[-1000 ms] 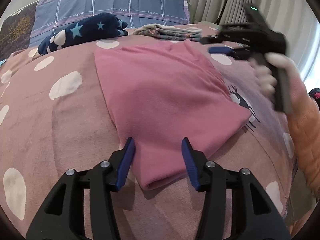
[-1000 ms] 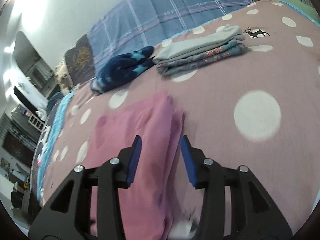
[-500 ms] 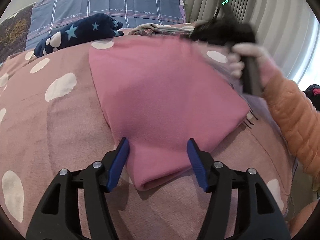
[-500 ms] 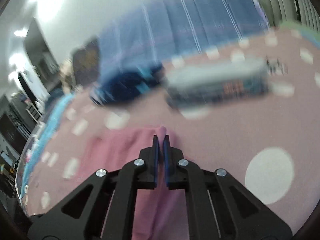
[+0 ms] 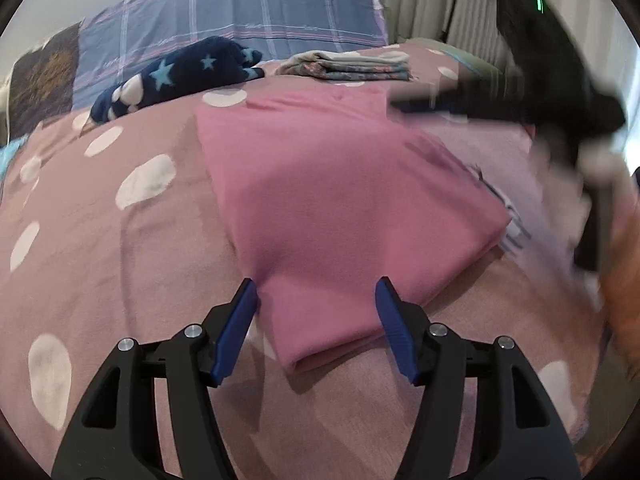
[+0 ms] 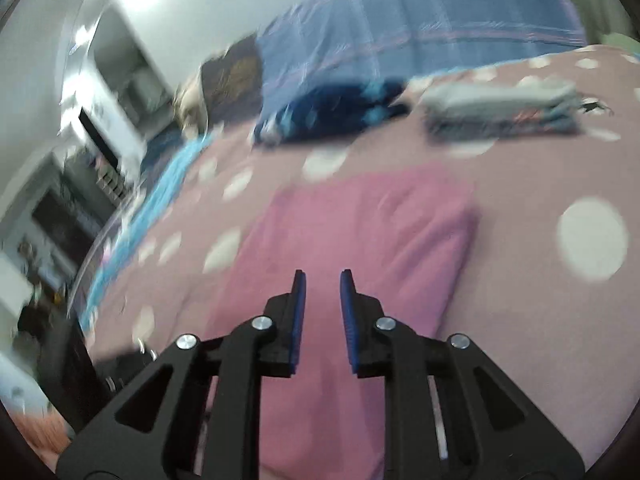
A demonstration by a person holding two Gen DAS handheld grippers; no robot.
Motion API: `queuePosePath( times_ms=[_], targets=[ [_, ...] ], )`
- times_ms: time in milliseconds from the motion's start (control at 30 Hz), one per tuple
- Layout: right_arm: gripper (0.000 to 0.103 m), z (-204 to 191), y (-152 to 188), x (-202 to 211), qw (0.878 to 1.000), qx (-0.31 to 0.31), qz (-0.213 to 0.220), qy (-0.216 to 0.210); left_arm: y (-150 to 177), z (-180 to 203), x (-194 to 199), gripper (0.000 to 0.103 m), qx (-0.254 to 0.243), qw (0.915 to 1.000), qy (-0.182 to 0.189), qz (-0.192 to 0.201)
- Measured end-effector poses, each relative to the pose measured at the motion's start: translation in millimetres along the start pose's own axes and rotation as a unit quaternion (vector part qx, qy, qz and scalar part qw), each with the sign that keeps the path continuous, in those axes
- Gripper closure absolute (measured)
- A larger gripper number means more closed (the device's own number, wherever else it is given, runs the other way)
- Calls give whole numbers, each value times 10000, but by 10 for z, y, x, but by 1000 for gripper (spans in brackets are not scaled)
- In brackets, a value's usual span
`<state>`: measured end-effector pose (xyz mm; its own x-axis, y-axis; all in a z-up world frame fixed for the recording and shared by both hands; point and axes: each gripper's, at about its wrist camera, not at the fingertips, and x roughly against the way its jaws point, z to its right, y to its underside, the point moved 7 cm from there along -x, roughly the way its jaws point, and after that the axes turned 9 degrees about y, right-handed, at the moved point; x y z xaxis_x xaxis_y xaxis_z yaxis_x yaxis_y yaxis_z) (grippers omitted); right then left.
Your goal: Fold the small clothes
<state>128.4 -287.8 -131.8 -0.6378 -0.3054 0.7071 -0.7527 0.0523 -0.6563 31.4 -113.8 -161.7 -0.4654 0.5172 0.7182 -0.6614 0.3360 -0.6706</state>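
Observation:
A folded pink garment [image 5: 340,196] lies flat on the polka-dot bedspread [image 5: 120,264]. My left gripper [image 5: 316,304] is open, its blue fingers on either side of the garment's near folded corner. My right gripper [image 6: 323,288] hovers over the same pink garment [image 6: 360,232] with its jaws a little apart and nothing between them. The right gripper also shows, blurred, at the upper right of the left wrist view [image 5: 404,104], near the garment's far corner.
A stack of folded clothes [image 5: 352,66] and a navy star-print garment [image 5: 176,76] lie at the far side of the bed, before a blue plaid pillow [image 5: 240,20]. Curtains [image 5: 440,8] hang at the right. Furniture [image 6: 80,184] stands left of the bed.
The right gripper shut on the garment's far corner half a second ago, then let go and now has its jaws slightly apart above the cloth. The left gripper stays open at the near corner.

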Motion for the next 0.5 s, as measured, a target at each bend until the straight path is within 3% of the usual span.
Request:
queuePosePath(
  times_ms=[67, 167, 267, 367, 467, 500],
  targets=[
    [85, 55, 202, -222, 9963, 325, -247, 753, -69, -48, 148, 44, 192, 9996, 117, 167],
    [85, 101, 277, -226, 9970, 125, -99, 752, -342, -196, 285, 49, 370, 9979, -57, 521],
    [84, 62, 272, 32, 9953, -318, 23, 912, -582, -324, 205, 50, 499, 9964, -265, 634],
    [84, -106, 466, 294, 9978, -239, 246, 574, -524, -329, -9, 49, 493, 9978, -224, 391],
    [85, -58, 868, 135, 9949, -6, -340, 945, -210, -351, -359, 38, 160, 9981, -565, -165],
    [85, -30, 934, 129, 9958, 84, -130, 901, -217, -351, -328, 38, 177, 9984, -531, -90]
  ],
)
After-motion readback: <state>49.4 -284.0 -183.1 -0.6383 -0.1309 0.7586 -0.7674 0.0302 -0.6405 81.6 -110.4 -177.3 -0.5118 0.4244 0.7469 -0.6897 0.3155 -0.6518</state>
